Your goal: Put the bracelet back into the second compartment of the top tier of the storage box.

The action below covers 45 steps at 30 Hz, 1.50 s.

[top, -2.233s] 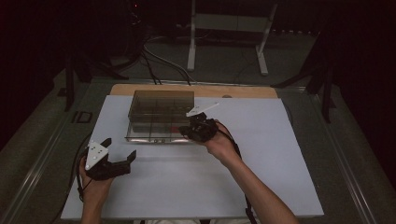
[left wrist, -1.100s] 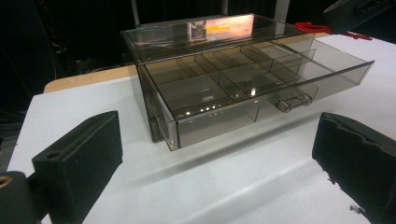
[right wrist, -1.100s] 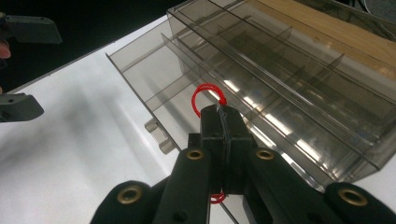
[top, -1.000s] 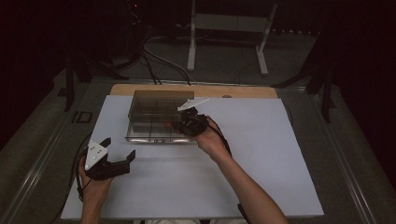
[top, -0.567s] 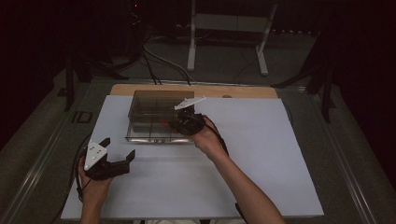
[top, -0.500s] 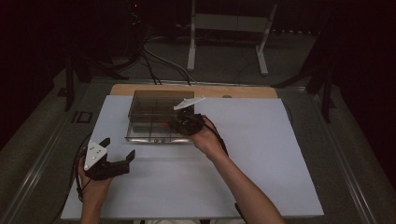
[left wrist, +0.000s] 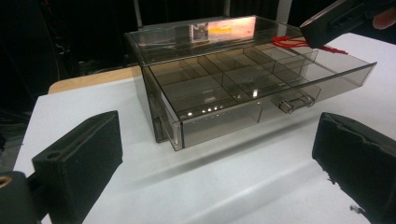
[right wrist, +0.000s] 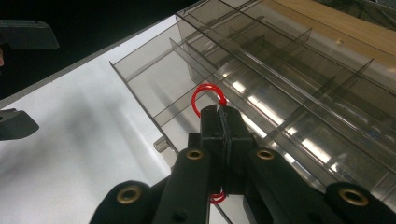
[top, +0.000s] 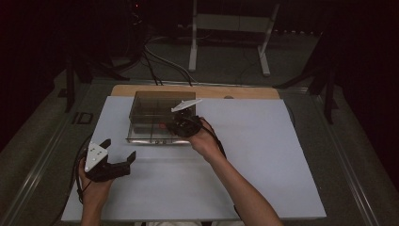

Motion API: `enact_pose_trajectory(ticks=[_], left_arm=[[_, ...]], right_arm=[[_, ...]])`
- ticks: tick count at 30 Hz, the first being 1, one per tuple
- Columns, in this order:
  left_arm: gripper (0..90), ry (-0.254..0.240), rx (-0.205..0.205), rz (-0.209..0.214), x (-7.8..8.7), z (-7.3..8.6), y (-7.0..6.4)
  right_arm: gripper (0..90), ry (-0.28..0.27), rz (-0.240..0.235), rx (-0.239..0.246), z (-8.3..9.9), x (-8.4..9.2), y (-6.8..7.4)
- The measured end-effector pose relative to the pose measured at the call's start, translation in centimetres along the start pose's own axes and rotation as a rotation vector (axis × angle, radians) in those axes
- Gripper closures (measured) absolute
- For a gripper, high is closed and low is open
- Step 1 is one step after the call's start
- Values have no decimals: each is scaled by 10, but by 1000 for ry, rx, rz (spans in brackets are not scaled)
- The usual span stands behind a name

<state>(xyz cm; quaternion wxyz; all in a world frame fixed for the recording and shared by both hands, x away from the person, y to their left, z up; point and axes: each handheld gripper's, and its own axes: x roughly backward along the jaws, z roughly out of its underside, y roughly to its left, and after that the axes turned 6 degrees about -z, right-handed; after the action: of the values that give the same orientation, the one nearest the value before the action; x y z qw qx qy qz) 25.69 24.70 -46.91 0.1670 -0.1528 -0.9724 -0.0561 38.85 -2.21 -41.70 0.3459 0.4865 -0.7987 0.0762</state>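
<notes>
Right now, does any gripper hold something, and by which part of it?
The right gripper is shut on a red cord, pinched along its middle, above the open drawer. The left gripper holds nothing.

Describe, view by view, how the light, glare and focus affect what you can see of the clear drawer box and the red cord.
High view: dim, dark surround, the red cord barely a speck by the right gripper. Left gripper view: a bright orange-white reflection on the box lid; near jaws soft. Right gripper view: white glints streak the drawer dividers; the cord loop is sharp.
</notes>
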Motion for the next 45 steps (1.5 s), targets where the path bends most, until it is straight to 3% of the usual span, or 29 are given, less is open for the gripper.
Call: enact_pose_trajectory(ticks=[32,33,34,35,40,45], left_arm=[[32,-5,6,0,1,0,2],[32,-5,6,0,1,0,2],[32,-5,6,0,1,0,2],[33,-5,6,1,1,0,2],[32,-2,5,1,1,0,2],[33,-1,-1,3,0,0,0]], right_arm=[[891,33,30,3,-5,-29,2],[827,31,34,6,-5,-30,2],[827,31,34,6,-5,-30,2],[662,21,31,4,-5,-31,1],[337,-19,26,-32,-5,-24,-2],[177,-37,23,-43,-5,-16,-4]])
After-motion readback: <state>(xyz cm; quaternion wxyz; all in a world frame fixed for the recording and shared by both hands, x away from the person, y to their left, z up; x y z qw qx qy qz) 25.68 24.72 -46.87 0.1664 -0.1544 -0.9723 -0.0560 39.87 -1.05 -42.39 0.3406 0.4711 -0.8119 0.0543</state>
